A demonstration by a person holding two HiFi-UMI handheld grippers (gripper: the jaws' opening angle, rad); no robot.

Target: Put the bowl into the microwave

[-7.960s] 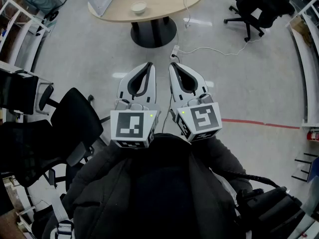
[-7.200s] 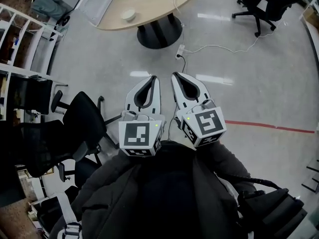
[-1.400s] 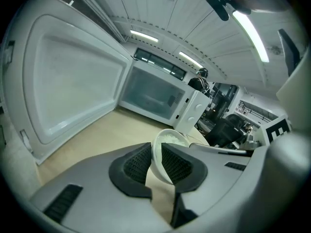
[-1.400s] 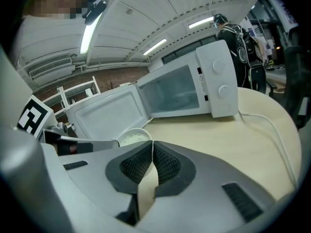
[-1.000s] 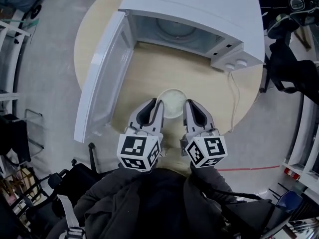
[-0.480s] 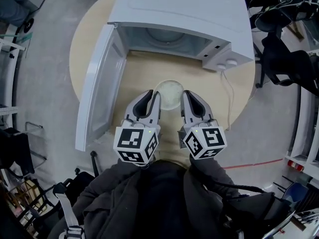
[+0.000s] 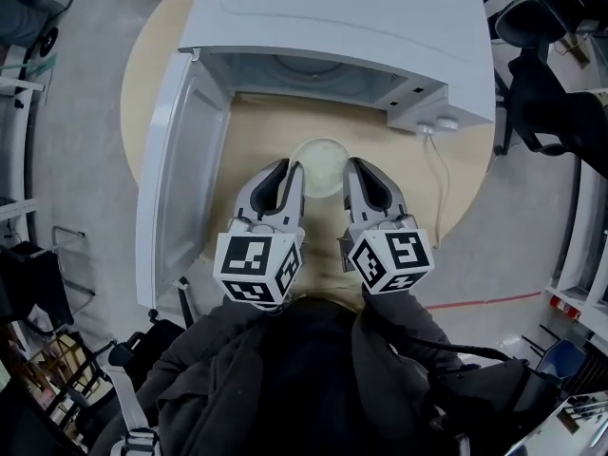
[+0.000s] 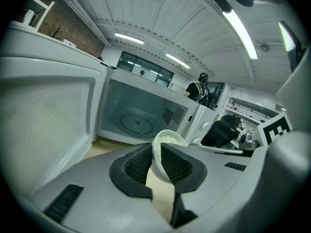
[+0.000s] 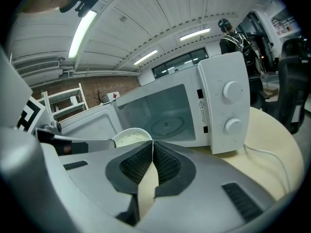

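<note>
A white bowl (image 7: pixel 318 164) holding something pale stands over the round wooden table (image 7: pixel 404 174), in front of the open white microwave (image 7: pixel 361 17). My left gripper (image 7: pixel 291 175) is shut on the bowl's left rim; in the left gripper view the bowl's wall (image 8: pixel 167 140) sits pinched between the black pads. My right gripper (image 7: pixel 355 173) is just right of the bowl, shut with nothing between its fingers. In the right gripper view the bowl (image 9: pixel 130 137) shows to the left of the jaws. I cannot tell whether the bowl rests on the table.
The microwave door (image 7: pixel 176 169) swings out to the left, close beside my left gripper. The cavity with its glass turntable (image 8: pixel 138 123) is straight ahead. Two dials (image 9: pixel 233 106) and a white cable (image 7: pixel 439 174) lie to the right. Dark chairs (image 7: pixel 560 93) stand beyond the table's right edge.
Both grippers and the bowl have moved forward, closer to the microwave's opening. The left gripper's hold on the rim looks the same.
</note>
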